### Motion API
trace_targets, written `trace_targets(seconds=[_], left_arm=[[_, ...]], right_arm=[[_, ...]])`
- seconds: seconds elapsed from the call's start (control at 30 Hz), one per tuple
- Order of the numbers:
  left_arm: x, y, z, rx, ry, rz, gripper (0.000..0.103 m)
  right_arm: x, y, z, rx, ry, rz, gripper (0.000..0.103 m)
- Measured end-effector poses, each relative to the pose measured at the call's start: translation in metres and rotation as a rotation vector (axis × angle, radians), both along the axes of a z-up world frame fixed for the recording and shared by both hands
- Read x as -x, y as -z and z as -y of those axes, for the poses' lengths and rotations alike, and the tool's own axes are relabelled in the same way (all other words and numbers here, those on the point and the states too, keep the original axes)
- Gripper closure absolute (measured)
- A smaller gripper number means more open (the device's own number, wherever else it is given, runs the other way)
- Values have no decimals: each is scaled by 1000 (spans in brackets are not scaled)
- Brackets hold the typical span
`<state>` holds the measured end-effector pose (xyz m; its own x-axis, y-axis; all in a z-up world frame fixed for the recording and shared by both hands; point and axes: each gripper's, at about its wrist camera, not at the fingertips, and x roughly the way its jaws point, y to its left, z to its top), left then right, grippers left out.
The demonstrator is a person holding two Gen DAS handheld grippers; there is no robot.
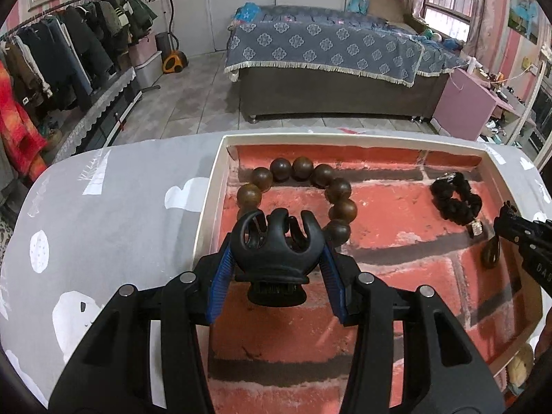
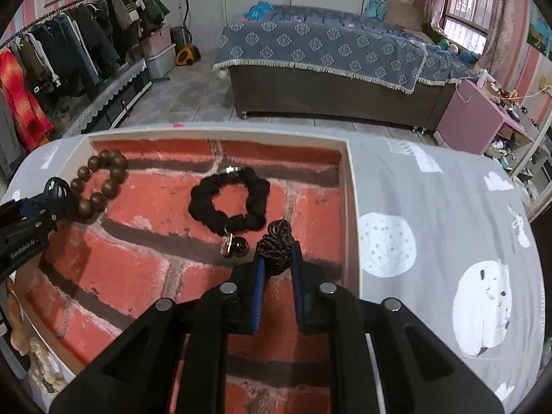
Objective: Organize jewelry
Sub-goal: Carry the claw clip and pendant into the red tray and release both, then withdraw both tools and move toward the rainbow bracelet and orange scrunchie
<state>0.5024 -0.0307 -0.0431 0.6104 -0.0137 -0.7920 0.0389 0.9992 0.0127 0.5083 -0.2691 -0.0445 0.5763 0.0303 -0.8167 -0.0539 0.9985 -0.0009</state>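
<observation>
My left gripper [image 1: 277, 246] is shut on a black claw hair clip [image 1: 276, 241], held over the left part of a shallow tray [image 1: 207, 214] lined with red brick print. Just beyond the clip, a brown wooden bead bracelet [image 1: 339, 189] lies in the tray. My right gripper [image 2: 278, 253] is shut on a dark braided cord [image 2: 277, 241] above the tray's right side [image 2: 352, 207]. A black scrunchie [image 2: 229, 203] with a small charm rests close in front of it. The left gripper [image 2: 55, 189] with the clip shows at the right wrist view's left edge.
The tray sits on a grey cloth [image 1: 103, 224] with white shapes. Beyond the table stand a bed [image 1: 327, 55], a clothes rack [image 1: 62, 51] on the left and a pink cabinet [image 1: 465, 103] on the right.
</observation>
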Motion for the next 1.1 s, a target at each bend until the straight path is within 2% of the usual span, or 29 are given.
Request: trace_targets(seconds=[0.4,0.43,0.47,0.5,0.57,0.9,1.1], left_arm=[[-2,2,-1,-10,2,0,56],[-2,2,-1,-17,1,-2,56],[-1,1,-1,-25,-1,3,55],[1,-1,0,-38,-2,11,53],[4,-5,1,-46,-3,25,47],[43,-50,-5,-25,-4,136,22],[83,-74,-21,2,2,177,15]], right_arm=[[3,9,-1,25,5,-28,87],[4,9,-1,25,6,-30,85],[3,9,-1,22,5,-31,75],[5,8,-1,12,-1,-33,61],[6,4,-2,-1,-17,-15,50],[48,-40,-7,-20,-98,115,44],[86,-67,3,-84,-129,175,44]])
